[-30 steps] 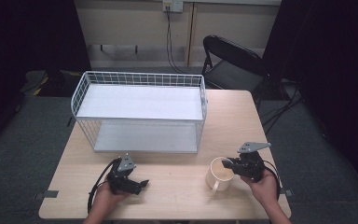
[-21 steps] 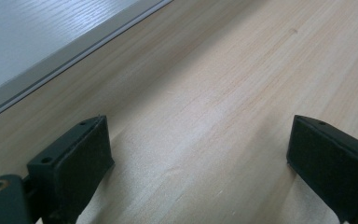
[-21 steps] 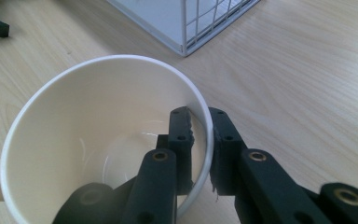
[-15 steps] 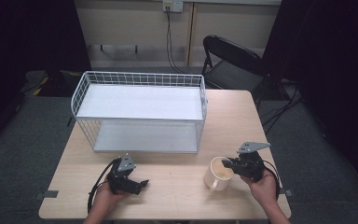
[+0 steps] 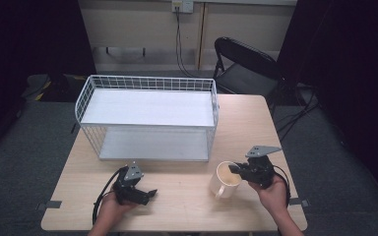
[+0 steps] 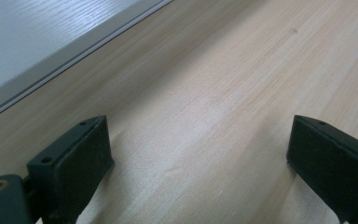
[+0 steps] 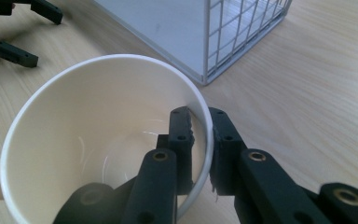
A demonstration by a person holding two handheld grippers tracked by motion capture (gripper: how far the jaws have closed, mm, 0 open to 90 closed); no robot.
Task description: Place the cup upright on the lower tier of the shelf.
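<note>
A cream mug (image 5: 223, 181) stands near the table's front right, its handle toward the front. My right gripper (image 5: 234, 170) is shut on the mug's rim, one jaw inside the mug (image 7: 98, 140) and one outside. In the right gripper view the pads of the right gripper (image 7: 200, 119) press on the thin wall from both sides. My left gripper (image 5: 150, 192) rests on the table at the front left, held by a hand. Its jaws stand wide apart. Between the jaws of the left gripper (image 6: 196, 144) lies only bare wood.
A white wire basket (image 5: 147, 78) with a white floor board stands at the middle of the wooden table (image 5: 246, 123); its corner (image 7: 242, 28) is just beyond the mug. A black folding chair (image 5: 246, 64) stands behind the table.
The right gripper and the mug have edged slightly to the left. The left gripper has stayed in place.
</note>
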